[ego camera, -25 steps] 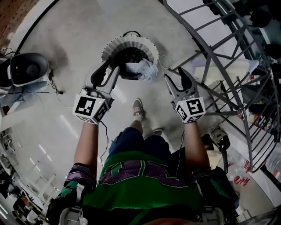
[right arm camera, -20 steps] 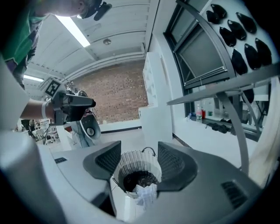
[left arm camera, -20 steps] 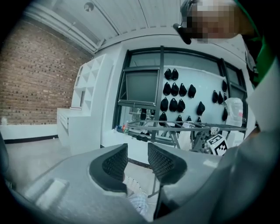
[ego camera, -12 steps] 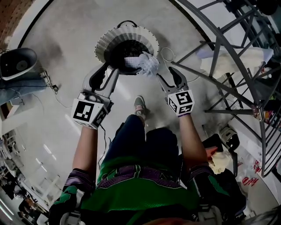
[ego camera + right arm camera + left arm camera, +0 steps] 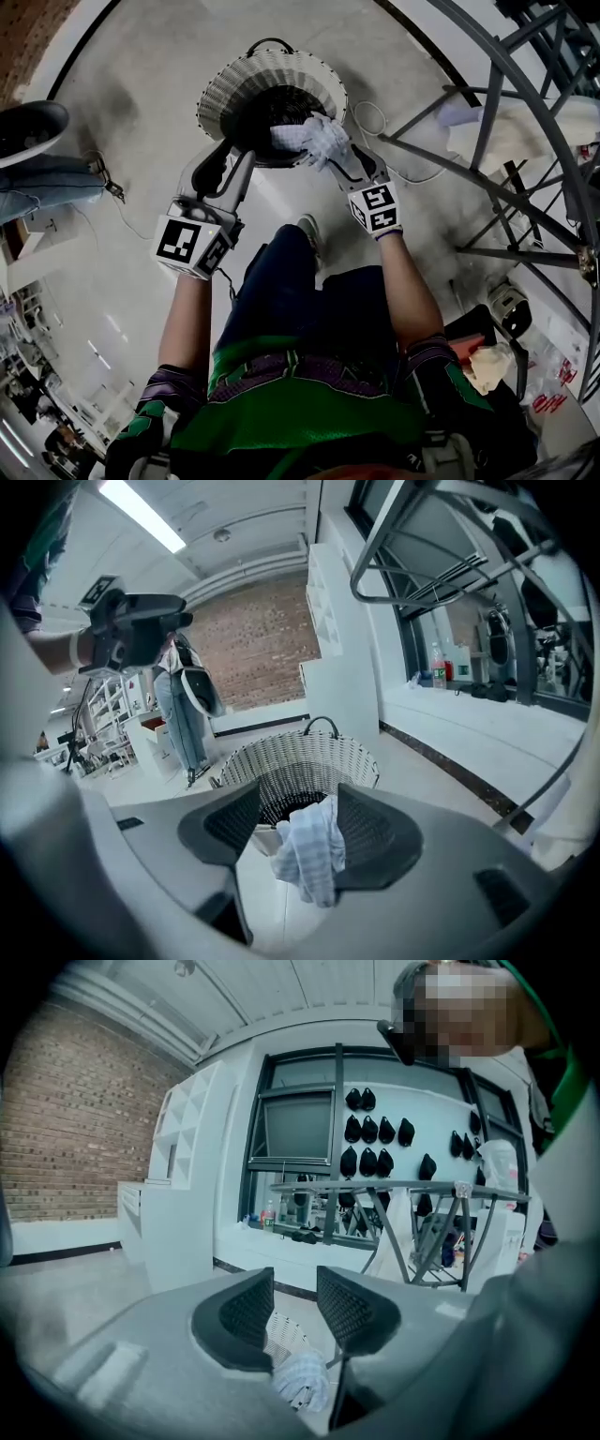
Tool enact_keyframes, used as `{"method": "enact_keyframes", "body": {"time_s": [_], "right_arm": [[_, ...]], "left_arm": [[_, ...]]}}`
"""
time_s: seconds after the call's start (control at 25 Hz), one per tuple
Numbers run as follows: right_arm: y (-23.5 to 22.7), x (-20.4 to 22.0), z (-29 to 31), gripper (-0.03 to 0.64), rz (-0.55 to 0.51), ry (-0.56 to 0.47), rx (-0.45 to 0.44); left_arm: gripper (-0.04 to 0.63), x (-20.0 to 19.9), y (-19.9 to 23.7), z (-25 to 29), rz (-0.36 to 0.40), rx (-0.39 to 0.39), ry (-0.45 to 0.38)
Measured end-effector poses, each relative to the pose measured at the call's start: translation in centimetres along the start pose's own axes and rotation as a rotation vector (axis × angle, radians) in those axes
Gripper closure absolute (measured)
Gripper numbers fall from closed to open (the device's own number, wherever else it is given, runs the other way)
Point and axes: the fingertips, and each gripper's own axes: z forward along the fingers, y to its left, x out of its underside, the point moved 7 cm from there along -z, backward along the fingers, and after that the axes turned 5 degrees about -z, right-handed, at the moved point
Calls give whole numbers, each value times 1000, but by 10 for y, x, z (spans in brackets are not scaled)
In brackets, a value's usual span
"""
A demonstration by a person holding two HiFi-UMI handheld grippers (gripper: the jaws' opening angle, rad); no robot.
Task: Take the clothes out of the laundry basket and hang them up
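**Item 1, my left gripper (image 5: 234, 150).** The jaws are released, with nothing between the pads. It hangs at the near rim of the laundry basket (image 5: 220, 89), on the side at the left of the head view. Through the gap, the left gripper view shows a strip of white wicker and a corner of cloth.

**Item 2, my right gripper (image 5: 298, 803).** The jaws are apart and not clenched. The white checked cloth (image 5: 309, 850) hangs in the gap, against the pad at the right of the right gripper view.

**Item 3, the white checked cloth.** It is bunched on the basket's near rim and spills partly outside, at the tips of my right jaws.

**Item 4, the laundry basket.** It is round white wicker, dark inside, with one dark handle at the far rim. It stands upright on the pale floor (image 5: 141, 122), ahead of my shoe (image 5: 309, 230).

**Item 5, the grey metal drying rack (image 5: 487, 112).** It is at the right of the head view, near the basket and apart from both grippers.

**Item 6, the white cable (image 5: 375, 117).** It lies looped on the floor between basket and rack.
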Motion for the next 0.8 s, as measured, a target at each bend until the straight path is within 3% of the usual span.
{"method": "enact_keyframes", "body": {"time_s": [0.28,0.56,0.8], "right_arm": [[-6,53,54,371,-29,34,-25],[-4,72,89,379,-114,164,-5],[-6,58,84,529,-126,243,13]], "left_arm": [[443,31,7,18,15,-5,12],[443,32,17,15,46,-31,39],[443,14,21,11,30,-47,37]]}}
